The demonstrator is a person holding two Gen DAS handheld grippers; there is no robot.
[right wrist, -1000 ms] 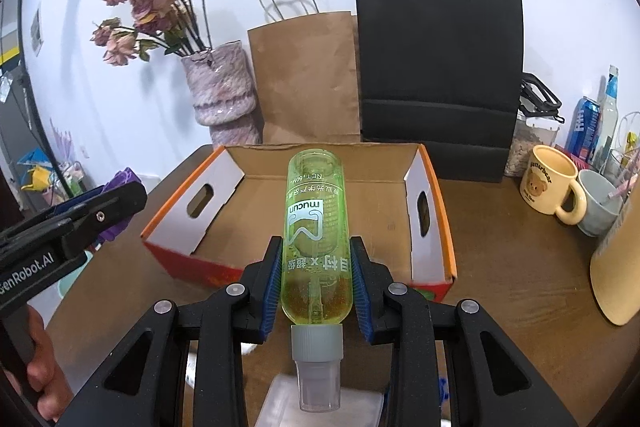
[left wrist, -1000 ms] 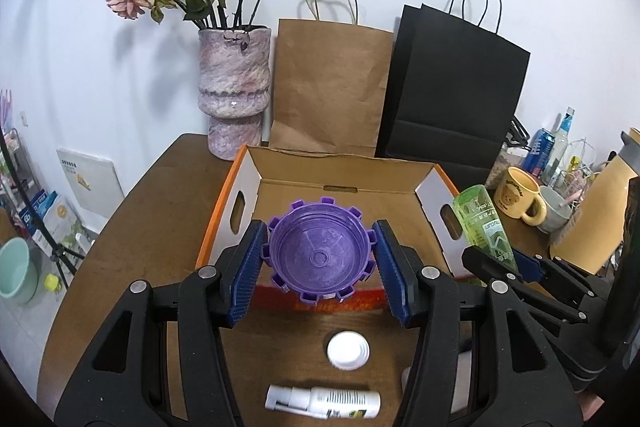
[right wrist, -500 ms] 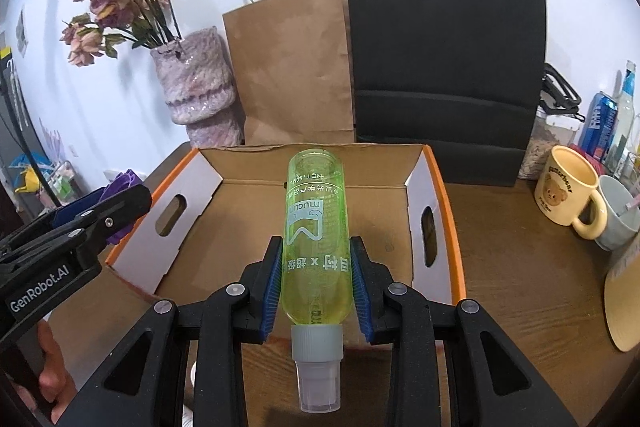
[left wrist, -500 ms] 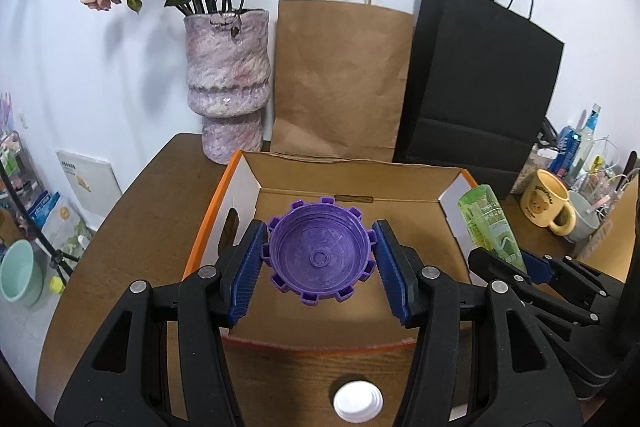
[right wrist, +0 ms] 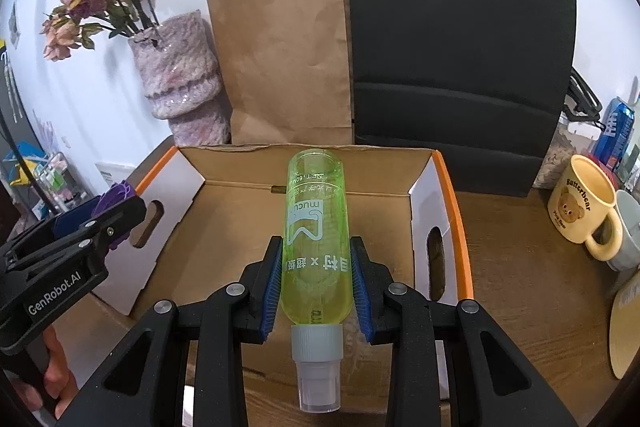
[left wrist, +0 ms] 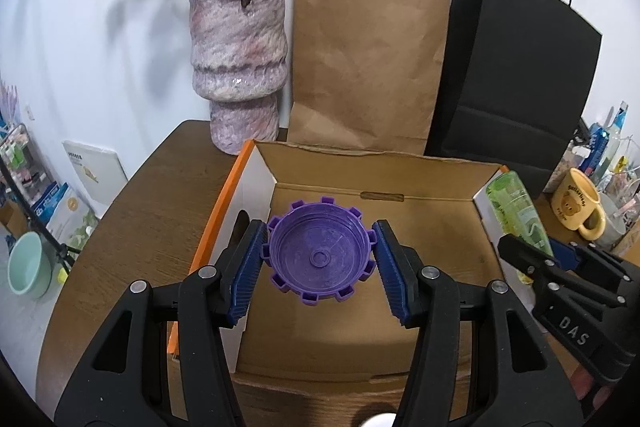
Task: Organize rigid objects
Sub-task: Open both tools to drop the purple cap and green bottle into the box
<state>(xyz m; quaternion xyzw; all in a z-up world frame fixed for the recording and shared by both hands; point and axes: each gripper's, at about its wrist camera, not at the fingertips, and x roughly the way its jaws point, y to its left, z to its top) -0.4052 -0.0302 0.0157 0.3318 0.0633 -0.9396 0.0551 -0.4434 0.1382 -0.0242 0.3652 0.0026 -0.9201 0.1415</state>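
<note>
The purple notched cap (left wrist: 319, 250) is clamped in the left gripper (left wrist: 319, 259) above the open cardboard box (left wrist: 360, 163). The green spray bottle (right wrist: 316, 239), nozzle toward the camera, is clamped in the right gripper (right wrist: 316, 273) over the same box. Paper bags (right wrist: 280, 59) stand behind.

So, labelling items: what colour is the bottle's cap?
White, translucent cap on the green bottle; right wrist view.

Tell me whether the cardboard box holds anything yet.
Empty as far as visible: the cardboard box shows bare floor; the green bottle and purple cap are gripper-held above it.
</note>
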